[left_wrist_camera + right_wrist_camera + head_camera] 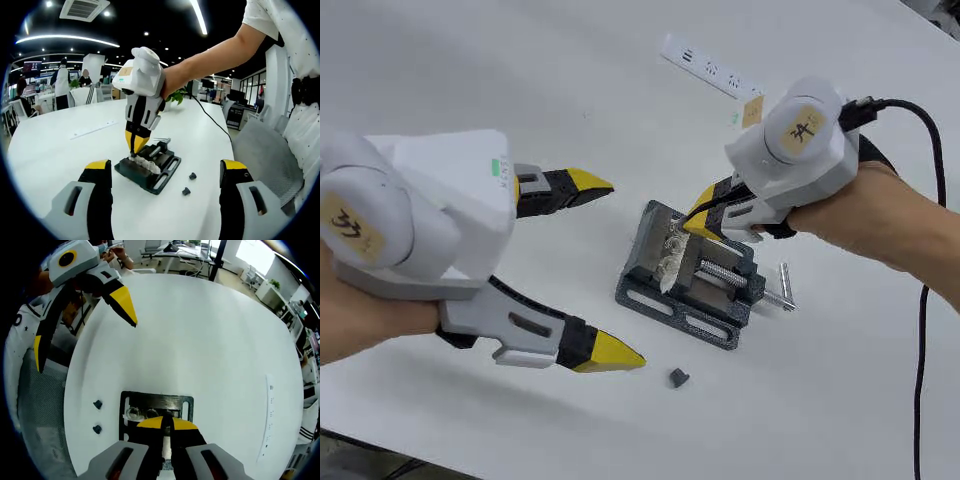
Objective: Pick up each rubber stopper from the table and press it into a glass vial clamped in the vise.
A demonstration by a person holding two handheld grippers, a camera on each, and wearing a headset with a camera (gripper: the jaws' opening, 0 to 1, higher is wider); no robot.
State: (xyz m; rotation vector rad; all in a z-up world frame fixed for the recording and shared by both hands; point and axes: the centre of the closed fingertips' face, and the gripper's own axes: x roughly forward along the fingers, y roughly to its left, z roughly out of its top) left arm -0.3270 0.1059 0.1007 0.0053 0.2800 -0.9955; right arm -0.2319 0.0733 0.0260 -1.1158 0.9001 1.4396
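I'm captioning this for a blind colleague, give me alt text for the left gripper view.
The white right gripper, yellow-tipped jaws closed, points down at clear glass vials in a dark grey metal vise on a white table. Two small dark rubber stoppers lie beside the vise.

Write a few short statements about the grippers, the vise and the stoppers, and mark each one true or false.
1. The left gripper is open, with nothing between its jaws. True.
2. The right gripper is wide open. False: it is shut, with its tips over the vise.
3. Two rubber stoppers lie on the table beside the vise. True.
4. The vise is empty. False: glass vials sit clamped in it.
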